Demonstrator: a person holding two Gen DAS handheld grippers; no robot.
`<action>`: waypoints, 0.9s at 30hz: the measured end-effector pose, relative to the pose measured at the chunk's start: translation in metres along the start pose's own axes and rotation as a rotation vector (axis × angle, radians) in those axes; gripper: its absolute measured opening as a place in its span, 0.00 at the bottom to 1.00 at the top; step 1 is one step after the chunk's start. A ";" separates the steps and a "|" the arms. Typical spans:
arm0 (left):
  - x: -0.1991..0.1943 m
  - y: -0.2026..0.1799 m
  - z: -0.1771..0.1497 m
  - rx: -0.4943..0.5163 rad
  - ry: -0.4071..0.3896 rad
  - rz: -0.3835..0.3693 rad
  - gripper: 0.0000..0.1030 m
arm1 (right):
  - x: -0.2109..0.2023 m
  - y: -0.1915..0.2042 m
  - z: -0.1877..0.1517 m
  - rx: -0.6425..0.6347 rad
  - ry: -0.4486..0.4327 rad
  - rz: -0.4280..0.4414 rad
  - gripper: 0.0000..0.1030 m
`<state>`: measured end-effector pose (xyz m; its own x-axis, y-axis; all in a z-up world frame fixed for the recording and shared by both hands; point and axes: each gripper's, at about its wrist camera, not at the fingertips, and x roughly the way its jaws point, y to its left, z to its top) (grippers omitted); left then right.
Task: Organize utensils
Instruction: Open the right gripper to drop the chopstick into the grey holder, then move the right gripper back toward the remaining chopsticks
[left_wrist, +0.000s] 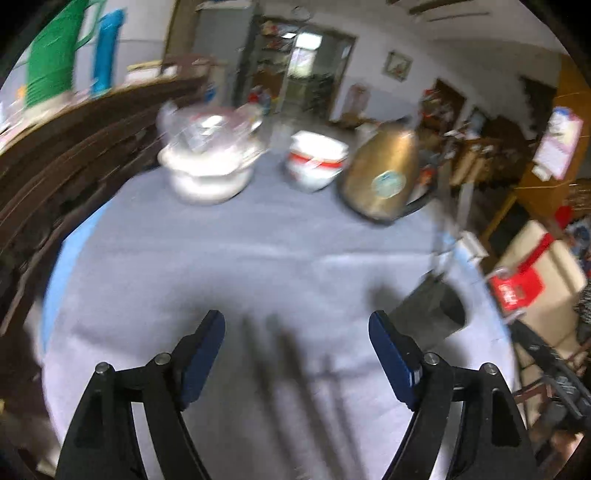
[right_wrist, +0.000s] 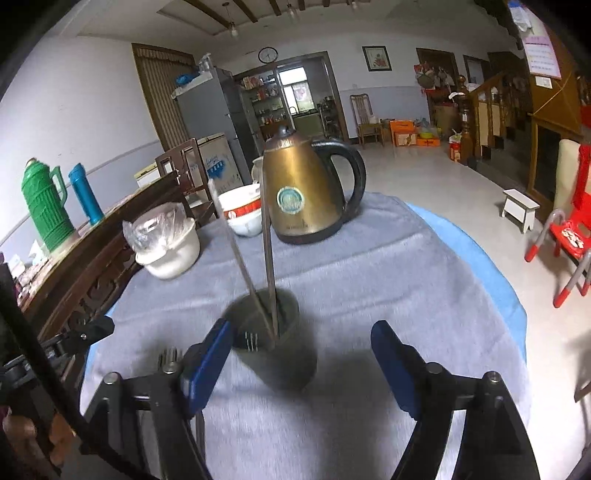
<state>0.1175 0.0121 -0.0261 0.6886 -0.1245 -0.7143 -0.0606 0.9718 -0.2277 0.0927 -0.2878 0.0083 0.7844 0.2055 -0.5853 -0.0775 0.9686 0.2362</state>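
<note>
Through my left wrist camera everything is smeared, so I read it with care. My left gripper (left_wrist: 297, 332) is spread wide with nothing between the blue pads, and it hangs over the grey cloth (left_wrist: 221, 258) that covers the table. Straight ahead of the fingers, low in the frame, lie several dark, thin utensils (left_wrist: 280, 369) flat on the cloth; they are too blurred for me to say whether they are chopsticks, forks or both. Off to the right stands the dark holder cup (left_wrist: 432, 310), and beyond it the brass kettle (left_wrist: 384, 177), a red-banded bowl (left_wrist: 317, 162) and a white pot (left_wrist: 210, 170) capped with plastic wrap.

From my right wrist camera the picture is sharper. My right gripper (right_wrist: 303, 336) is also released and empty, its fingers standing to either side of the cup (right_wrist: 273, 332) without touching it, as far as I can tell. Two long chopsticks (right_wrist: 258, 258) already stand in the cup, leaning apart toward the kettle (right_wrist: 306, 192), and what look like fork tines show near its rim.

I judge the sorting is partly done: some pieces are in the cup, others wait on the cloth. The next move falls to my left hand, which must drop low, straddle one thin piece and close squarely, since such flat slender things slip easily
</note>
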 end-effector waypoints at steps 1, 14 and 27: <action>0.004 0.010 -0.007 -0.014 0.021 0.021 0.78 | 0.000 0.000 -0.008 -0.001 0.018 -0.004 0.78; 0.023 0.053 -0.054 -0.059 0.187 0.214 0.78 | 0.045 0.000 -0.091 0.015 0.313 -0.046 0.78; 0.029 0.053 -0.071 -0.026 0.262 0.228 0.78 | 0.063 0.016 -0.102 -0.052 0.430 -0.086 0.78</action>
<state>0.0835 0.0457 -0.1058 0.4463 0.0444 -0.8938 -0.2116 0.9757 -0.0572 0.0784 -0.2450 -0.1043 0.4630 0.1525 -0.8731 -0.0628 0.9883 0.1393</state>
